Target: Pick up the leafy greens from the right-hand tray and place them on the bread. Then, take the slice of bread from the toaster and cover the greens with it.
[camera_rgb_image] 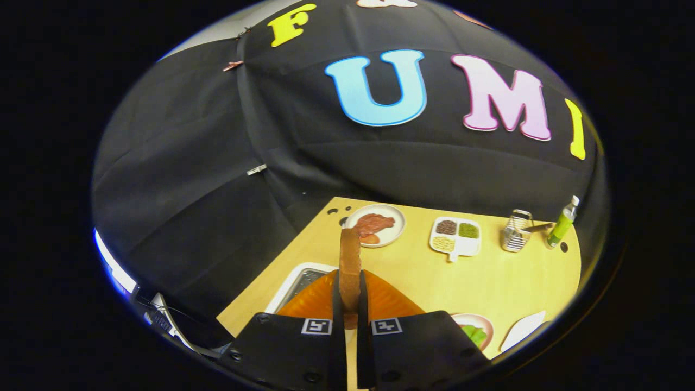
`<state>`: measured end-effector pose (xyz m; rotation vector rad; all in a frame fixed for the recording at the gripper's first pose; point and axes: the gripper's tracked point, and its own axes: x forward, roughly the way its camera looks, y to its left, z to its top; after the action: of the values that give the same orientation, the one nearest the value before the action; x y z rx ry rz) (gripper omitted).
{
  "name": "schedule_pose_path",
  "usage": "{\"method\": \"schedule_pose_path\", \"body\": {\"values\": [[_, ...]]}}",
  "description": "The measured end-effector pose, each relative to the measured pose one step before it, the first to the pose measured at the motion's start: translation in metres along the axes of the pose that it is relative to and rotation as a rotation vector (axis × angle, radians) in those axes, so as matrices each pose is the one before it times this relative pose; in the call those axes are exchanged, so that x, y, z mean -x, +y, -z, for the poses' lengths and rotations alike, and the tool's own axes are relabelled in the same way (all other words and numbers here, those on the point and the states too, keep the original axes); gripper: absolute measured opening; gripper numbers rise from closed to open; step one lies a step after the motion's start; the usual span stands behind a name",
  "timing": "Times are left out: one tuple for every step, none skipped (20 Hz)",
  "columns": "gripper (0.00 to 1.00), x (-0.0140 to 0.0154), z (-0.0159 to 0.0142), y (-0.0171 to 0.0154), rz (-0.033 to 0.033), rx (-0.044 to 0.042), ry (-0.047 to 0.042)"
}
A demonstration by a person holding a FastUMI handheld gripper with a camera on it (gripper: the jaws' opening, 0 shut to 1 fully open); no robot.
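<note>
My gripper (350,304) is shut on a brown slice of bread (350,266), which stands on edge between the fingers and is lifted above the table. Right below and behind the slice lies an orange ridged thing (380,298), partly hidden by the fingers. To the right of the fingers, a pink-rimmed plate holds leafy greens (475,334); I cannot tell whether bread lies under them. The toaster is hidden from me.
On the wooden table (488,277) beyond the slice: a white plate with reddish meat (376,225), a divided dish of grains (455,236), a wire basket (516,231), a green bottle (562,222). A metal tray (298,282) lies left; a white plate edge (524,328) right.
</note>
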<state>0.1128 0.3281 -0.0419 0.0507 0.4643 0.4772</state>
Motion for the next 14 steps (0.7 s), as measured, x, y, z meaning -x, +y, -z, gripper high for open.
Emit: {"method": "schedule_pose_path", "body": {"values": [[0.12, 0.00593, 0.00265, -0.01693, 0.0199, -0.02042, 0.00139], [0.12, 0.00513, 0.00593, -0.0159, 0.0195, -0.0241, 0.00686], [0.12, 0.00517, 0.00598, -0.0171, 0.01982, -0.02547, 0.01003], [0.11, 0.00358, 0.00642, -0.01699, 0.0194, -0.02645, 0.00627], [0.11, 0.00218, 0.00791, -0.01741, 0.01486, -0.02626, 0.01066], [0.11, 0.00195, 0.00762, -0.01702, 0.01686, -0.02526, 0.00976], [0.11, -0.00065, 0.00816, -0.01485, 0.00864, -0.02603, 0.01278], [0.11, -0.00133, 0.0083, -0.01198, 0.00228, -0.0278, 0.013], [0.11, -0.00279, 0.00835, -0.0097, -0.00642, -0.02831, 0.01811], [0.11, -0.00361, 0.00969, -0.00932, -0.00855, -0.0295, 0.0197], [0.11, -0.00536, 0.00844, -0.00696, -0.01167, -0.027, 0.01946], [0.11, -0.00576, 0.00801, -0.00741, -0.00658, -0.0196, 0.01601], [0.11, -0.00462, 0.00647, -0.00574, -0.0096, -0.01375, 0.014], [0.11, -0.00436, 0.00658, -0.00531, -0.00769, -0.00749, 0.01529]]}}
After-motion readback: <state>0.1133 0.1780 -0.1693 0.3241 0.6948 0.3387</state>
